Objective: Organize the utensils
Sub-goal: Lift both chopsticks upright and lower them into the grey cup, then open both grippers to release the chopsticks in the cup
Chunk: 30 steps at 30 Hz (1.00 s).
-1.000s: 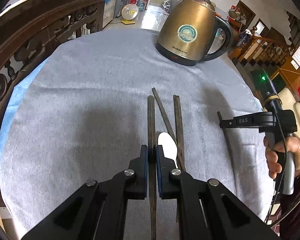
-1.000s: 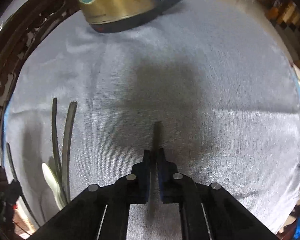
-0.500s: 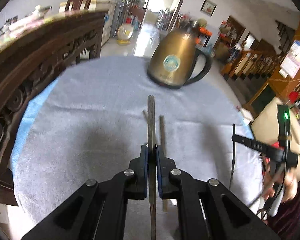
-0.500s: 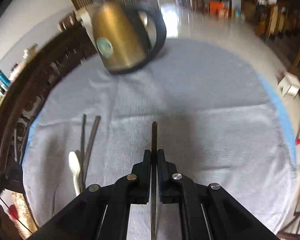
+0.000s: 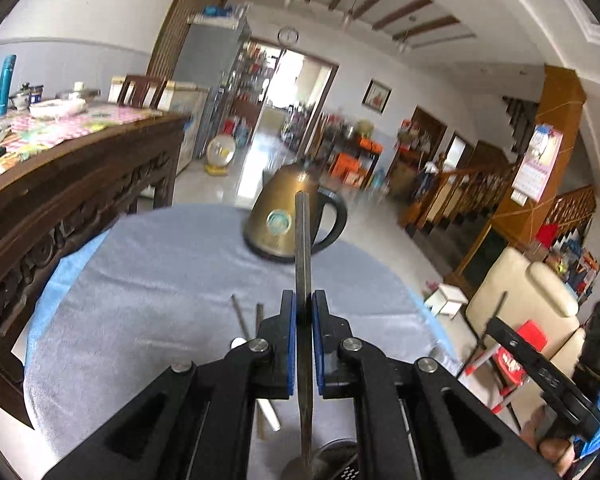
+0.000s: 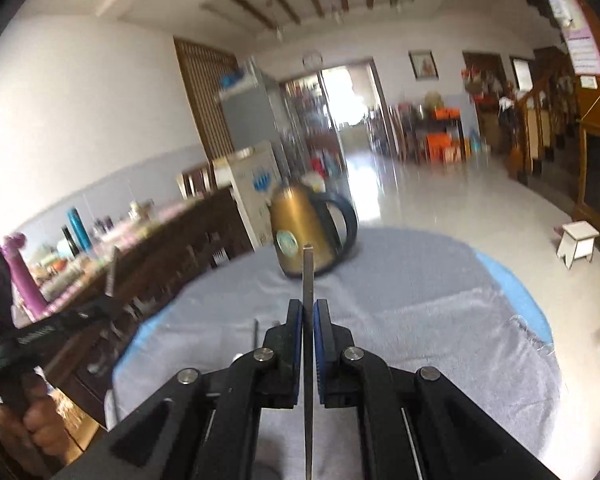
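Note:
My left gripper (image 5: 303, 300) is shut on a dark flat utensil handle (image 5: 302, 240) and holds it lifted above the table, tip pointing forward. My right gripper (image 6: 308, 308) is shut on a second thin dark utensil (image 6: 308, 276), also lifted. Two more dark handles (image 5: 248, 320) and a white utensil (image 5: 268, 412) lie on the grey cloth (image 5: 160, 272) below the left gripper. A round metal object (image 5: 336, 456) shows at the bottom edge under the left gripper. The right gripper also shows in the left wrist view (image 5: 540, 368).
A brass electric kettle (image 5: 284, 220) stands at the far side of the round table; it also shows in the right wrist view (image 6: 300, 224). A dark carved wooden sideboard (image 5: 60, 184) runs along the left. A cream armchair (image 5: 528, 300) stands to the right.
Both grippers have lifted and tilted upward with their utensils, so the views now show the room instead of the tabletop. The utensils left on the cloth have dropped low in view.

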Tool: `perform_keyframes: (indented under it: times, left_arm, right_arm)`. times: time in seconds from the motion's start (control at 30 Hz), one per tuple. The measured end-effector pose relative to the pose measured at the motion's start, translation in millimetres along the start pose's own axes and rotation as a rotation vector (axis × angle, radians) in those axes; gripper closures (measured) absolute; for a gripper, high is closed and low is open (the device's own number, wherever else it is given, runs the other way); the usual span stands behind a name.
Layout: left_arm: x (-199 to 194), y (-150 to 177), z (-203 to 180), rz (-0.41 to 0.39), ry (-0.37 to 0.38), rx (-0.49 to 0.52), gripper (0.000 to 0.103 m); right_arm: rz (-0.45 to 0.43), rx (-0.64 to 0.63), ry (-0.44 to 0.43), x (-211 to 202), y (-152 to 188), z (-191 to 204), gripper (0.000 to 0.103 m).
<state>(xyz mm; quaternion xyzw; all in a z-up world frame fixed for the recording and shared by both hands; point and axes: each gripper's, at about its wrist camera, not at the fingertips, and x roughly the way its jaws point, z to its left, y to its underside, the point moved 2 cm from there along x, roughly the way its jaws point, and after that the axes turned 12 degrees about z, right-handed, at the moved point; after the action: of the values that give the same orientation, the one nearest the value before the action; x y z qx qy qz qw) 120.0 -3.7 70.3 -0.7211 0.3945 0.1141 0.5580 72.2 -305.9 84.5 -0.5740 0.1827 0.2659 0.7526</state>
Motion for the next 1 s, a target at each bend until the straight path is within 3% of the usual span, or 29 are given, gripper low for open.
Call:
perform_keyframes:
  times: [0.27, 0.4, 0.53, 0.63, 0.8, 1.0]
  left_arm:
    - [-10.9, 5.9, -11.2, -0.142, 0.026, -0.038, 0.096]
    - [-3.8, 11.2, -14.3, -0.19, 0.036, -0.06, 0.096]
    - [7.0, 24.3, -19.1, -0.222, 0.007, -0.049, 0.096]
    - [18.0, 36.3, -20.0, -0.24, -0.034, -0.02, 0.096]
    - [39.8, 53.0, -20.4, -0.154, -0.042, 0.014, 0.096]
    - [44.8, 67.9, -15.7, -0.075, -0.066, 0.056, 0.096]
  right_arm:
    - [-0.186, -0.044, -0.075, -81.1, -8.6, 38.4, 0.097]
    - [-0.229, -0.033, -0.117, -93.3, -5.5, 52.8, 0.097]
    - [-0.182, -0.034, -0.119, -72.2, 11.0, 64.9, 0.097]
    - [-0.144, -0.088, -0.06, -54.8, 27.9, 76.3, 0.097]
    - [-0.036, -0.112, -0.069, -25.9, 46.0, 81.8, 0.097]
    - [0.071, -0.09, -0.09, -13.6, 58.4, 58.4, 0.096]
